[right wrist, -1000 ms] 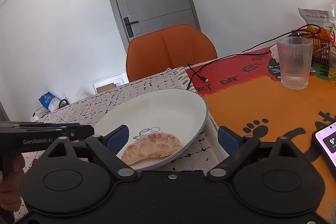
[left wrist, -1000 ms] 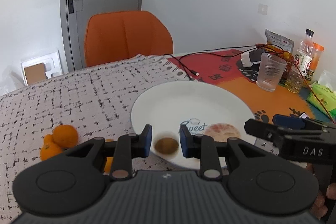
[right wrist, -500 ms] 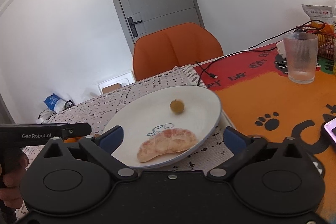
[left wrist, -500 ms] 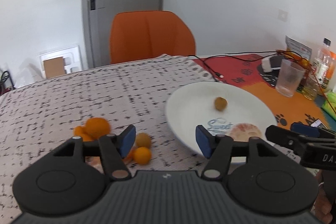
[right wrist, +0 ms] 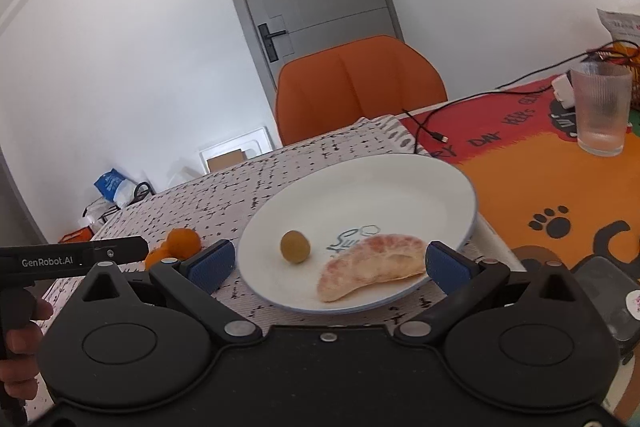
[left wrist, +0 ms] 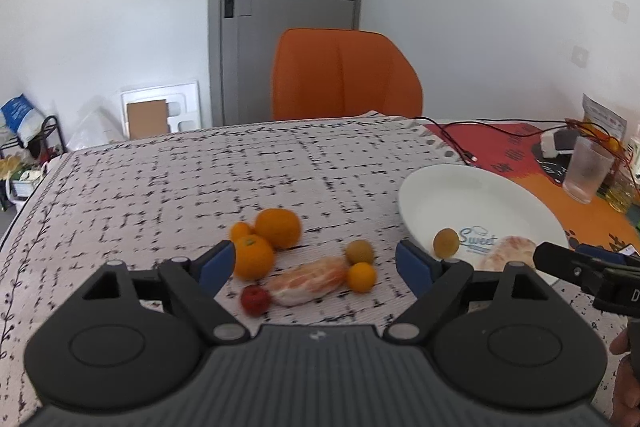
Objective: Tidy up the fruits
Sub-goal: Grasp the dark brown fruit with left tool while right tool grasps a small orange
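A white plate (left wrist: pixel 492 195) (right wrist: pixel 360 187) holds a small brown round fruit (left wrist: pixel 446 243) (right wrist: pixel 295 246) and a peeled pomelo segment (right wrist: pixel 372 265) (left wrist: pixel 508 255). On the patterned cloth to its left lie oranges (left wrist: pixel 278 227), a second pomelo segment (left wrist: pixel 308 281), a small red fruit (left wrist: pixel 255 299), a small orange fruit (left wrist: pixel 361 277) and another brown fruit (left wrist: pixel 359 251). My left gripper (left wrist: pixel 316 265) is open and empty, just in front of this pile. My right gripper (right wrist: pixel 327 263) is open and empty, at the plate's near rim.
A ribbed glass (right wrist: pixel 600 107) stands on the orange and red mat at the right, with a black cable (right wrist: pixel 432 131) and snack packets behind. A phone (right wrist: pixel 616 291) lies at the near right. An orange chair (left wrist: pixel 344 75) stands at the table's far edge.
My left gripper let the brown fruit go onto the plate, opened wide and swung left toward the fruit pile. The brown fruit rolled toward the plate's near side. My right gripper stayed open.
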The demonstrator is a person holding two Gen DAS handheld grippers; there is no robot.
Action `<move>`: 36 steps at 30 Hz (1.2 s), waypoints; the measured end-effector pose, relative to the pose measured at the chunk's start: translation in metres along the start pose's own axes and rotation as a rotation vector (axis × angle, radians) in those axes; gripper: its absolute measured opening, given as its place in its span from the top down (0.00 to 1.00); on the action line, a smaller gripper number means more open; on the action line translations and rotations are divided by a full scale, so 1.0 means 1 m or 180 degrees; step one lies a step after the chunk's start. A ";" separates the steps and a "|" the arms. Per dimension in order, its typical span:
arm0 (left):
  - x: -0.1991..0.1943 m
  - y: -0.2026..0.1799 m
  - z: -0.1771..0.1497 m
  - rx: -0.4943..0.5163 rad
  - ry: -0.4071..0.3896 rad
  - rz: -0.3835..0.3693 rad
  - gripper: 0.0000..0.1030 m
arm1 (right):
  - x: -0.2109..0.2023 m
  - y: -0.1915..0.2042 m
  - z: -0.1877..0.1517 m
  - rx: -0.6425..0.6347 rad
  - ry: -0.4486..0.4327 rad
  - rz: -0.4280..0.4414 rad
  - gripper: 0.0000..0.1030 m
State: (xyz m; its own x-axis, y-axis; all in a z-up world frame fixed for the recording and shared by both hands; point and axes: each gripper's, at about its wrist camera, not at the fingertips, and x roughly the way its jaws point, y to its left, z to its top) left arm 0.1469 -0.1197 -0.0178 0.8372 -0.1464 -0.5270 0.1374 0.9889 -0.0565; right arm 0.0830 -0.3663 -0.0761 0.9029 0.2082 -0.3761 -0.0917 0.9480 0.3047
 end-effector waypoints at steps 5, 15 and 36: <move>-0.006 0.016 -0.003 -0.0080 -0.0028 0.0061 0.17 | 0.002 0.012 -0.001 -0.0059 0.0026 0.0051 0.00; -0.005 0.046 -0.013 -0.0253 0.0007 0.0092 0.17 | 0.011 0.037 -0.001 -0.0194 0.0099 0.0127 0.00; 0.019 0.091 -0.046 -0.0641 0.0287 0.0011 0.53 | 0.043 0.085 -0.005 -0.0564 0.0323 0.0326 0.11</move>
State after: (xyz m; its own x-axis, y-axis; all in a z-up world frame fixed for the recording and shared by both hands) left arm 0.1511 -0.0314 -0.0719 0.7854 -0.1490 -0.6007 0.0184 0.9758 -0.2179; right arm 0.1123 -0.2756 -0.0711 0.8390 0.3203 -0.4399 -0.2612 0.9463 0.1908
